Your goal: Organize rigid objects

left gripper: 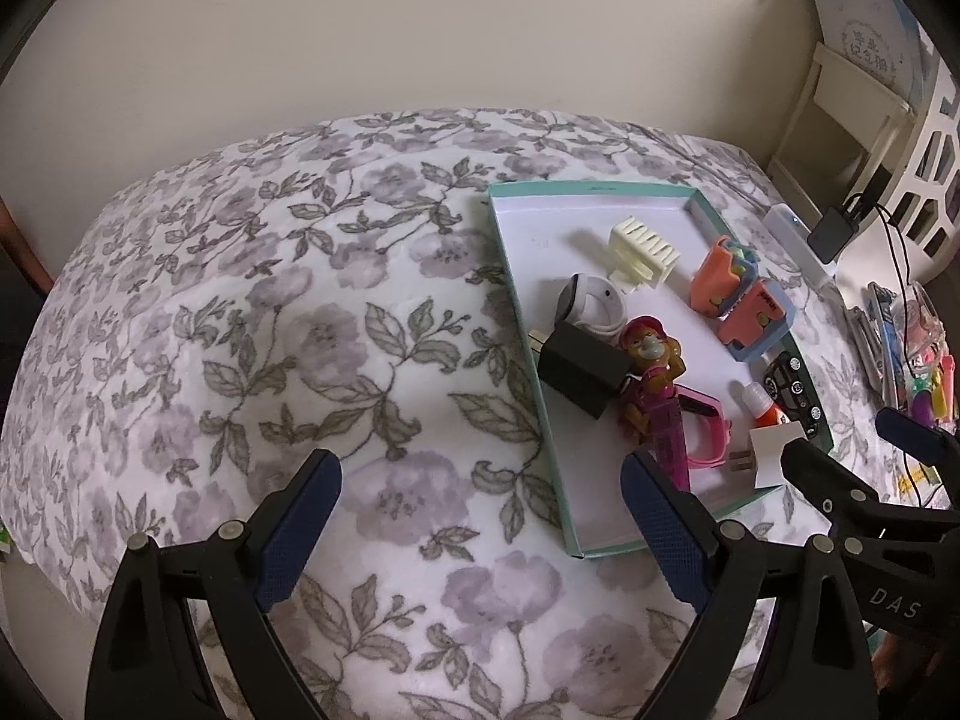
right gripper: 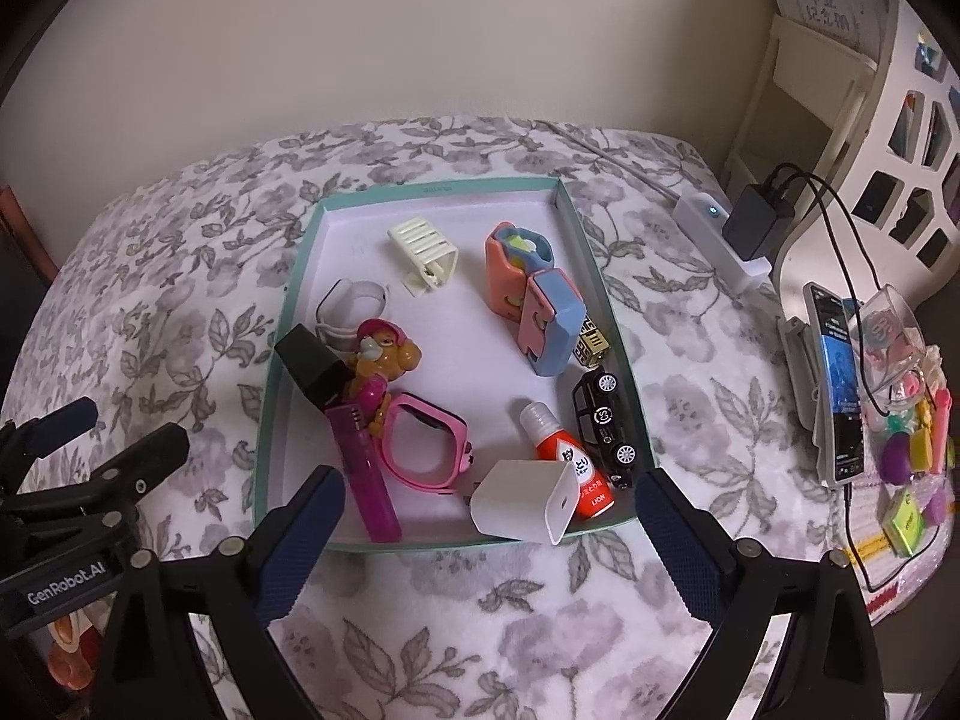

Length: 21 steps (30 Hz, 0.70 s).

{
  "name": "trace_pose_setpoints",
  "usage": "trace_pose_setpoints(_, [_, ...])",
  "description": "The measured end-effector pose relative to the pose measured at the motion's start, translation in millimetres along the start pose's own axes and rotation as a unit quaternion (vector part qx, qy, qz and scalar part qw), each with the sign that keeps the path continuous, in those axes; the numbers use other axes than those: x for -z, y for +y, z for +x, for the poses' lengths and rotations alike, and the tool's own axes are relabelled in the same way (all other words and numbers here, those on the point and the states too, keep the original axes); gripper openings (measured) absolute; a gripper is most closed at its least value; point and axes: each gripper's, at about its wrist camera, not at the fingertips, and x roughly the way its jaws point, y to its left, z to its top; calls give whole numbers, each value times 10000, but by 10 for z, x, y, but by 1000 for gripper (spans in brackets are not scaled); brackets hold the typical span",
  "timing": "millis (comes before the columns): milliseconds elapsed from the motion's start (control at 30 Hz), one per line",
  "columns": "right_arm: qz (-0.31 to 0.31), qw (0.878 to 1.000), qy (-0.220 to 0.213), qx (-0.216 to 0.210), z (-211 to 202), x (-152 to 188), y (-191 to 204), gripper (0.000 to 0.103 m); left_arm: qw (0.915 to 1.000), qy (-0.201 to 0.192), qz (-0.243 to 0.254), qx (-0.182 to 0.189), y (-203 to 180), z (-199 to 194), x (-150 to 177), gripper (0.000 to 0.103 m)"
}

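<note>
Left hand-held gripper (left gripper: 480, 516) open above floral blanket (left gripper: 300, 330); tray (left gripper: 522, 324) beside.

Open floral bed cover (left gripper: 252, 324) is left free to the left of the tray (right gripper: 288, 300). The tray's middle floor is unoccupied; its near edge is blocked by the white charger (right gripper: 522, 501), and its right side by a phone (right gripper: 837, 384) and cables (right gripper: 840, 252).

Ahead of the right gripper (right gripper: 489, 531), a teal-rimmed tray (right gripper: 273, 354) with a white floor holds a white charger (right gripper: 522, 501), pink watch (right gripper: 423, 441), black toy car (right gripper: 603, 426) and purple lighter (right gripper: 366, 480); grey-lilac floral cloth (right gripper: 180, 228) lies beneath.
</note>
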Motion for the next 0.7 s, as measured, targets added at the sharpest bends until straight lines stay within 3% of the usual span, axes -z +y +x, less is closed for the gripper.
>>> trace_pose_setpoints(700, [9,9998,-211,-40,-183,47,2,99,9999,-89,58,-101,-1,-91,69,95])
